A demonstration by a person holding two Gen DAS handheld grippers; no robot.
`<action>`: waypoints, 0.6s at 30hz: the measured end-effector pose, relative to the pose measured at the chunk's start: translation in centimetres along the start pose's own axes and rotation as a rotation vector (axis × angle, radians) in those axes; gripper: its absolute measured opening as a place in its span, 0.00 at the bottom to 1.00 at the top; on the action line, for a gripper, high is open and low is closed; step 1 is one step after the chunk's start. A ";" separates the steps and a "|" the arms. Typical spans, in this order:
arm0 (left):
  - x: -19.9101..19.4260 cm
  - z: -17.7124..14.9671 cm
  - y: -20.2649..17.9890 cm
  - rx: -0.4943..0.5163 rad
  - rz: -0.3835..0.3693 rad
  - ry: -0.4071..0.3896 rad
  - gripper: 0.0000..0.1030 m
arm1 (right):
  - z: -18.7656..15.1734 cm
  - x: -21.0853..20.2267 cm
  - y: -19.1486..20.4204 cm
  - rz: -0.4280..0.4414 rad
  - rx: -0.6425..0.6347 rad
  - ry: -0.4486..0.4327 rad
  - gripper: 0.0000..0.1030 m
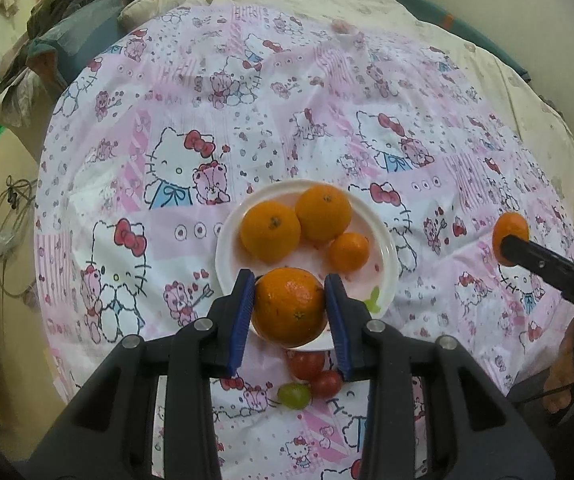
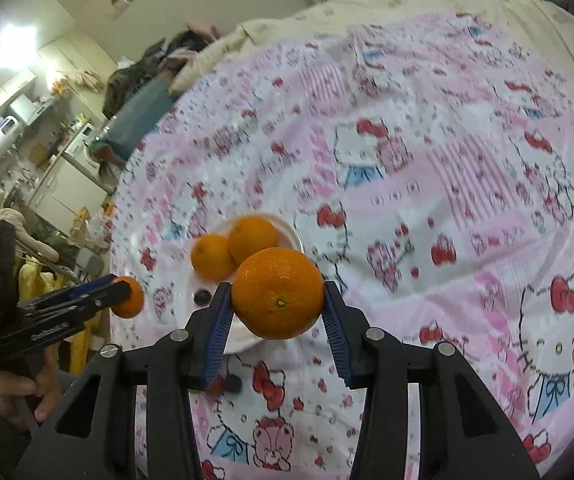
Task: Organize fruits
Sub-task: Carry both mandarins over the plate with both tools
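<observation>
A white plate point(image 1: 383, 276) on the Hello Kitty cloth holds three oranges point(image 1: 271, 232). My left gripper point(image 1: 290, 304) is shut on an orange point(image 1: 290, 308) just above the plate's near rim. My right gripper point(image 2: 277, 300) is shut on another orange point(image 2: 278, 293) and holds it above the cloth, near the plate point(image 2: 293, 236). The right gripper with its orange also shows in the left wrist view point(image 1: 510, 239), to the right of the plate. The left gripper with its orange shows in the right wrist view point(image 2: 129, 297).
Two red cherry tomatoes point(image 1: 307, 364) and a green grape point(image 1: 295, 395) lie on the cloth just in front of the plate. A dark grape point(image 2: 202, 297) lies by the plate. Bedding and clothes are piled at the far edge point(image 1: 87, 8). Household clutter stands at left.
</observation>
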State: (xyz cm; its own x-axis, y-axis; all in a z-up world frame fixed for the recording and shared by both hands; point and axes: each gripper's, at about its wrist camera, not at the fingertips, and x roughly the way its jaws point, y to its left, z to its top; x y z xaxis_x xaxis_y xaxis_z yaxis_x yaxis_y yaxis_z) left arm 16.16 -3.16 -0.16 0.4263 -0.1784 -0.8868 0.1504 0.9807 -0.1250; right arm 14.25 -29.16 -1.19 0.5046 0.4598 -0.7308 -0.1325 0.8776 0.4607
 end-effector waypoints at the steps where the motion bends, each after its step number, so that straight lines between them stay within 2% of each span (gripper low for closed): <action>1: 0.1 0.3 0.0 0.004 0.005 -0.002 0.31 | 0.4 -0.1 0.1 0.005 -0.003 -0.009 0.45; 12: 2.5 2.9 0.0 0.014 0.007 0.007 0.31 | 3.0 2.4 0.6 0.009 -0.053 0.016 0.45; 18: 5.2 3.5 1.1 -0.042 -0.024 0.033 0.31 | 4.0 5.2 0.4 -0.011 -0.089 0.070 0.45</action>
State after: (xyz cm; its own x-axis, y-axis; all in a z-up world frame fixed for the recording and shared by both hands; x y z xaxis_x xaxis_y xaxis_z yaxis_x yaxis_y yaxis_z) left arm 21.61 -3.25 -3.33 0.3936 -0.1998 -0.8973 0.1219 0.9788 -0.1645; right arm 20.23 -26.91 -2.81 0.4461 0.4558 -0.7703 -0.2046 0.8898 0.4080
